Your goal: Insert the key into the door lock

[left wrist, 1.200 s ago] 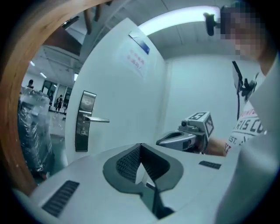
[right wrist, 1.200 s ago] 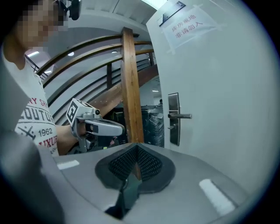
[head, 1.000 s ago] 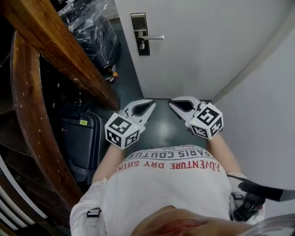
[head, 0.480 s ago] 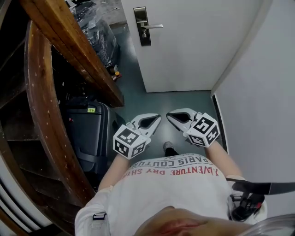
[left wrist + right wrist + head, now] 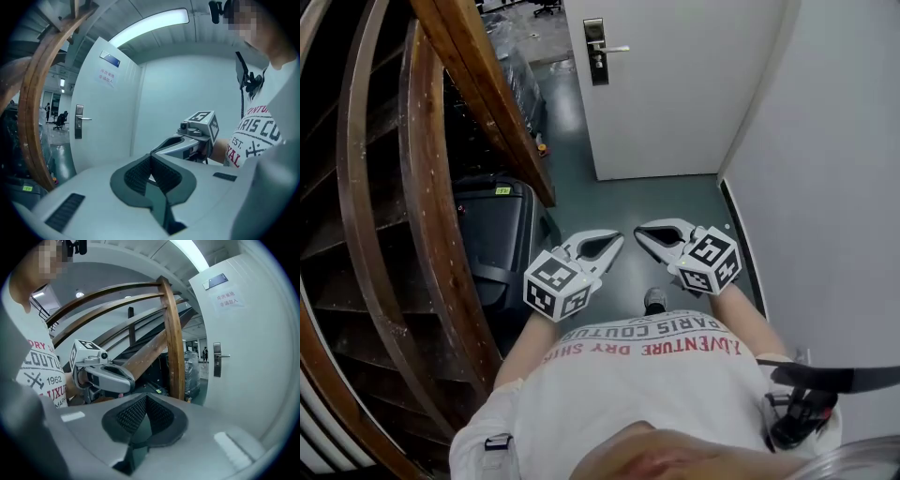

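The white door (image 5: 675,84) stands far ahead, with its dark lock plate (image 5: 596,52) and silver handle (image 5: 615,49) at the left edge. The plate also shows small in the left gripper view (image 5: 78,122) and in the right gripper view (image 5: 217,360). My left gripper (image 5: 615,240) and right gripper (image 5: 641,231) hang side by side at waist height, well short of the door. Both are shut with nothing between the pads (image 5: 138,172) (image 5: 132,413). No key is in view.
A curved wooden stair rail (image 5: 441,216) and sloping stringer (image 5: 492,103) run along the left. A black suitcase (image 5: 502,234) stands beside them, with wrapped goods (image 5: 516,80) farther back. A white wall (image 5: 834,187) closes the right side. The dark floor (image 5: 619,192) leads to the door.
The door and lock plate have shrunk and moved up in the head view as I backed away. More of the stair rail shows. Both grippers stayed shut, side by side.
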A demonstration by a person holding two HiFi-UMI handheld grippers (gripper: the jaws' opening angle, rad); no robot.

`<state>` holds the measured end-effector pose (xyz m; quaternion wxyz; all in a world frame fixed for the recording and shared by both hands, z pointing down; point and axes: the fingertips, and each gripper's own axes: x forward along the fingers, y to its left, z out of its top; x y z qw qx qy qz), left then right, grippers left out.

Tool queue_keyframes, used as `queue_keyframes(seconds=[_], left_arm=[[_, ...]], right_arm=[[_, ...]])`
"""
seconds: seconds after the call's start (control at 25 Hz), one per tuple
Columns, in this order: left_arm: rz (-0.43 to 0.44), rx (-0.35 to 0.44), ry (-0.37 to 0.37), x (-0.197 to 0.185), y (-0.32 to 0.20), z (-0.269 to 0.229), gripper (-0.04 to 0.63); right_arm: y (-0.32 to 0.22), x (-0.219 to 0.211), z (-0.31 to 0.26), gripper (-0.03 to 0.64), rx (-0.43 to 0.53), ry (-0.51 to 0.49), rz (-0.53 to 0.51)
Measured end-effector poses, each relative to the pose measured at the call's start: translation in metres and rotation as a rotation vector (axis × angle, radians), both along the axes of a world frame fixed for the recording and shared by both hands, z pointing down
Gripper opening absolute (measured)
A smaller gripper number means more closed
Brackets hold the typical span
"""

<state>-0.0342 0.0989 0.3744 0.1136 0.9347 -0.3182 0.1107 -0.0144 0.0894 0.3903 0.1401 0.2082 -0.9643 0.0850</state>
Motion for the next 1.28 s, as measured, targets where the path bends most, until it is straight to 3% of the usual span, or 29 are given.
queue_keyframes(seconds=[0.24, 0.52, 1.28], left_arm=[[-0.002, 0.037, -0.004, -0.004, 0.061, -0.011, 0.003], [-0.023, 0.052, -0.024, -0.01, 0.094, -0.011, 0.003], [-0.03, 0.039, -0.018, 0.019, 0.116, -0.013, 0.003]], right_arm=[[0.056, -0.006, -0.02, 0.002, 0.061, -0.016, 0.0], [0.086, -0.01, -0.019, 0.002, 0.066, -0.025, -0.018], [0.111, 0.015, -0.017, 0.002, 0.076, -0.001, -0.04]])
